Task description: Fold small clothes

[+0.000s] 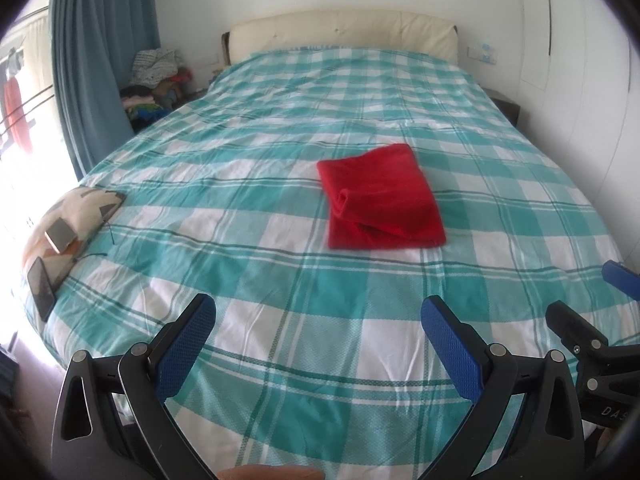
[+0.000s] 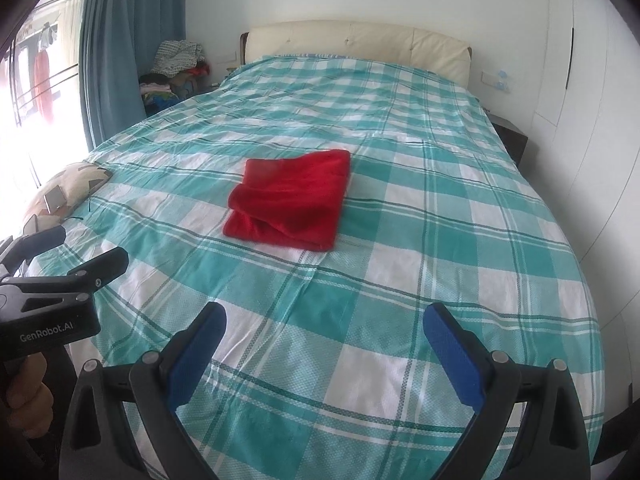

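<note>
Red garment (image 1: 382,196) folded into a compact rectangle, flat mid-bed on teal plaid cover (image 1: 280,320); layered edges face the foot, likely for easy access. Left gripper (image 1: 318,312) and right gripper (image 2: 324,320) held low near the foot edge, well apart from cloth, jaws wide, gripping nothing. Judged: fold complete or near complete. Phones on pillow (image 1: 76,208) at far left, clear of work area.

Side by side at bed (image 1: 280,280) foot, facing headboard (image 2: 356,44); sharing red cloth (image 1: 380,196) mid-distance.
</note>
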Demonstrator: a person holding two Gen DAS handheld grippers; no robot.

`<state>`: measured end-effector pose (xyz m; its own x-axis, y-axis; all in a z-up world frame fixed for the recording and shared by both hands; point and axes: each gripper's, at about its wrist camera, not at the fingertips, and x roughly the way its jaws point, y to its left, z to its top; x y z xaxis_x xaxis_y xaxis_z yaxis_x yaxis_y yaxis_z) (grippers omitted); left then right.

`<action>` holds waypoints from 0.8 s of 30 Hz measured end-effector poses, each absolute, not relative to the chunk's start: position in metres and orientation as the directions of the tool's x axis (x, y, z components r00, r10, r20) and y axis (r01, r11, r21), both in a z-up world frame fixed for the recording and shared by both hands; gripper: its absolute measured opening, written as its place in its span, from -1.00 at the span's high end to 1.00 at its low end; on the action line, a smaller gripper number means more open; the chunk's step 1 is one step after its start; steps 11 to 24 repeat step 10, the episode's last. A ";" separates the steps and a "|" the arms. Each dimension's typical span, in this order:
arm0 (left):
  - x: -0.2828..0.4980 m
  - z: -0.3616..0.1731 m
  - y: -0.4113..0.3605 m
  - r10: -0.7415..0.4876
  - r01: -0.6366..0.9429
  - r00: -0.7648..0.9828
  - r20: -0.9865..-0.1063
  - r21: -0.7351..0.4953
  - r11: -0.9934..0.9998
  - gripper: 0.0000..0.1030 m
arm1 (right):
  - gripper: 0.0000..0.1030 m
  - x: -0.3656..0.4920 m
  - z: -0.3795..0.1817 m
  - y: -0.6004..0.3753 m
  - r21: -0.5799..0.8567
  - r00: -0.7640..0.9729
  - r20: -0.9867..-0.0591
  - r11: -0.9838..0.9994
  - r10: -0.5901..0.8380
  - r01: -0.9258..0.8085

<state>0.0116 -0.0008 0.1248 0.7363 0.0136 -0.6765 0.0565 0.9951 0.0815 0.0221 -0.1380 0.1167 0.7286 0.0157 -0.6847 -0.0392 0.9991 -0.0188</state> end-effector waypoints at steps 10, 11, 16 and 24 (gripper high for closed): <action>0.006 0.129 -0.003 0.026 0.037 0.765 -0.644 0.084 0.996 -0.99 | -0.91 0.022 0.113 -0.139 -0.018 0.725 -0.689 0.999 0.013 -0.034; 0.006 0.129 -0.003 0.026 0.037 0.765 -0.644 0.084 0.996 -0.99 | -0.91 0.022 0.113 -0.139 -0.018 0.725 -0.689 0.999 0.013 -0.034; 0.006 0.129 -0.003 0.026 0.037 0.765 -0.644 0.084 0.996 -0.99 | -0.91 0.022 0.113 -0.139 -0.018 0.725 -0.689 0.999 0.013 -0.034; 0.006 0.129 -0.003 0.026 0.037 0.765 -0.644 0.084 0.996 -0.99 | -0.91 0.022 0.113 -0.139 -0.018 0.725 -0.689 0.999 0.013 -0.034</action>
